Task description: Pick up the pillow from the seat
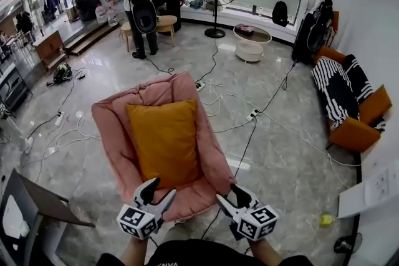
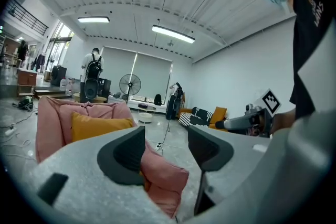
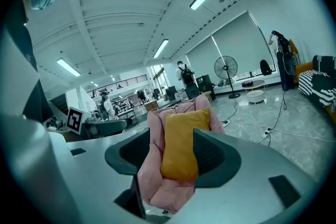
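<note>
Head view: the mustard-yellow square fabric pillow [image 1: 163,140] lies in the middle of the pink padded lounge seat [image 1: 112,124], its top leaning on the backrest and its lower edge short of the seat's front edge. The left gripper [image 1: 159,191] hangs at the front edge and the right gripper [image 1: 234,197] at the front right corner. Both point ahead toward the seat and slightly down, with the forearms low in the frame. Neither touches the pillow, so this reads as the approach, with the grasp not yet begun.

Left gripper view: the jaws stand wide with nothing between the pads. The seat's pink front padding shows through the gap. The pillow sits off to the left, beyond the left jaw, so this gripper is not lined up on it.

Right gripper view: the jaws are wide and empty, and the pillow is framed in the gap but well beyond the pads. The next move probably calls for reaching in over the front edge to the pillow's lower corners. The jaws should then close deep on the soft fabric before lifting.
</note>
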{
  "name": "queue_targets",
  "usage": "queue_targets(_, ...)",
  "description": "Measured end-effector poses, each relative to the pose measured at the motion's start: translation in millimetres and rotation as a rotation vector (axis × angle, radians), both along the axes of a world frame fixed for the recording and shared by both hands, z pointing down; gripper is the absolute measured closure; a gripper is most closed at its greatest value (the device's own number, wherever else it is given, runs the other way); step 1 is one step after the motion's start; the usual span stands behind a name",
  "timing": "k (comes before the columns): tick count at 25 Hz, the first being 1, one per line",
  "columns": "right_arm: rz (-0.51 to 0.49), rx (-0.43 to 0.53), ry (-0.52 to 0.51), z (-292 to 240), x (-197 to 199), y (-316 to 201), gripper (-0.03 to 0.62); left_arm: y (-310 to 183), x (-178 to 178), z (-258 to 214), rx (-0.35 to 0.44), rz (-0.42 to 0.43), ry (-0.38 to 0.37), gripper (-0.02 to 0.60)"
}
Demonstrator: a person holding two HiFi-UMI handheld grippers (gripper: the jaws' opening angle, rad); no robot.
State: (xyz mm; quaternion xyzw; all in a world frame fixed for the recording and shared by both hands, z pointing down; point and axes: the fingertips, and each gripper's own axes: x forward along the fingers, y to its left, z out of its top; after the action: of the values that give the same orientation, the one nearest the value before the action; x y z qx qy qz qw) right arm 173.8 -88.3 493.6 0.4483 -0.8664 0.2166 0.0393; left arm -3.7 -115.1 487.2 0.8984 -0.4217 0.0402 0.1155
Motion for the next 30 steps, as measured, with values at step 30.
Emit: queue_targets(30, 0.118, -0.166, 0.088, 110, -99, -280, 0.356, -259, -207, 151, -0.252, -0.276, 0.006, 0.319)
